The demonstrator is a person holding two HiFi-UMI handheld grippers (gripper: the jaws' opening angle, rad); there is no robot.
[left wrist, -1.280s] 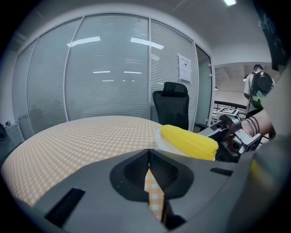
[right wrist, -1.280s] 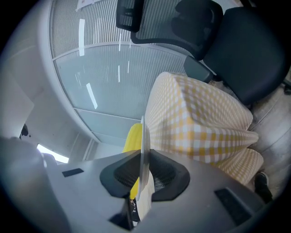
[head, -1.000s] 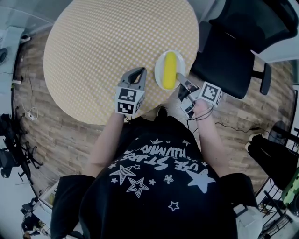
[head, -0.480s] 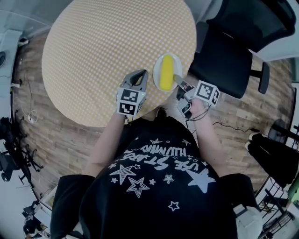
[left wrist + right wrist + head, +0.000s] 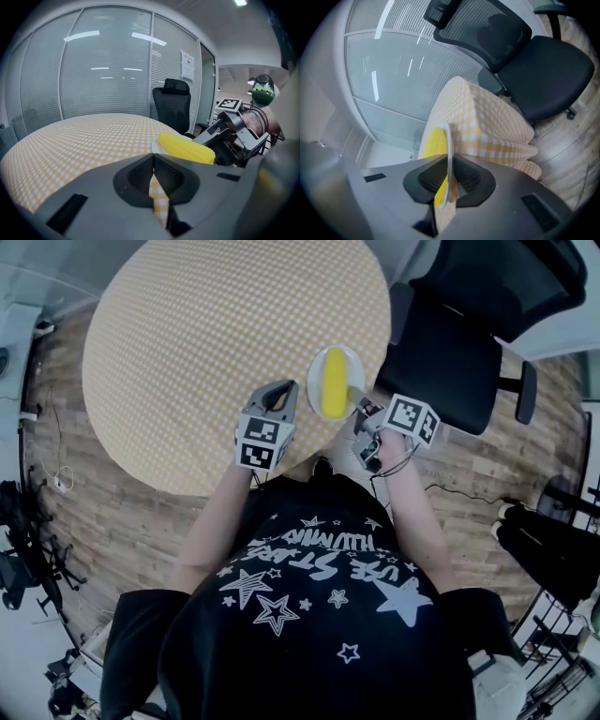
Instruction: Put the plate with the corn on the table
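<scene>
The corn lies on the plate at the table's near right edge, between the left gripper and the right gripper. A chair stands right of the table.

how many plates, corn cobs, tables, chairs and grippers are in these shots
plate: 1
corn cob: 1
table: 1
office chair: 1
grippers: 2, left gripper and right gripper
total: 6

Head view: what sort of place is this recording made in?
Probably an office or meeting room: a black swivel chair stands beside a round table with a checked cloth, and the left gripper view shows glass walls with blinds.
</scene>
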